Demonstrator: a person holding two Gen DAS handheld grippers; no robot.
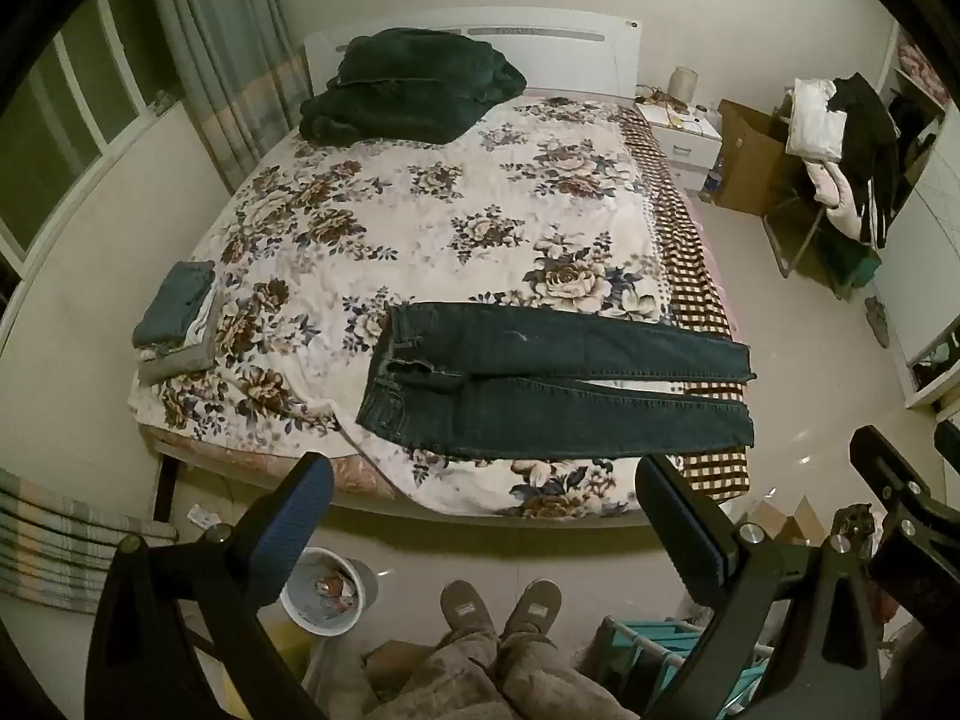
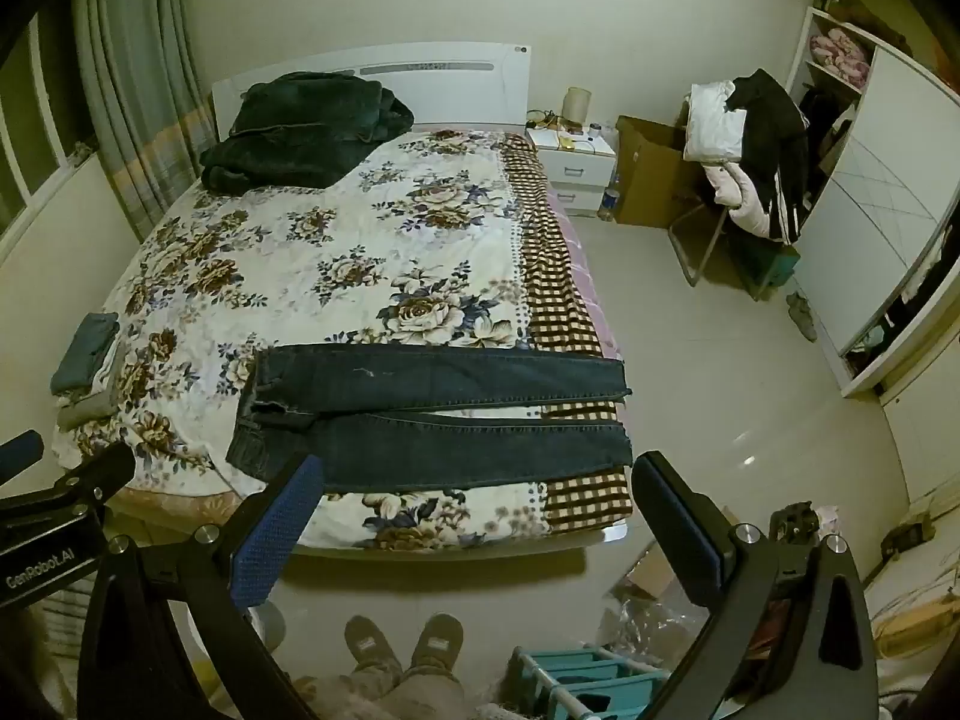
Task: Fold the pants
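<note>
Right now both claws hang spread wide and empty above the floor, short of the foot edge of the bed [image 1: 600, 516]: the left gripper [image 1: 483, 525] and the right gripper [image 2: 474, 525] touch nothing. The jeans [image 1: 540, 384] lie flat along that foot edge, waistband toward the left side, both legs stretched side by side toward the right corner, cuffs reaching the bed's right edge over the checked blanket [image 1: 678, 240]. As I judge it, folding has not begun. The risk lies in those cuffs: a careless pull could drag them off the edge. Pinching only the top denim layer would leave the fold skewed, and a pad could catch the floral quilt [image 1: 420, 210] underneath, lifting it along.
</note>
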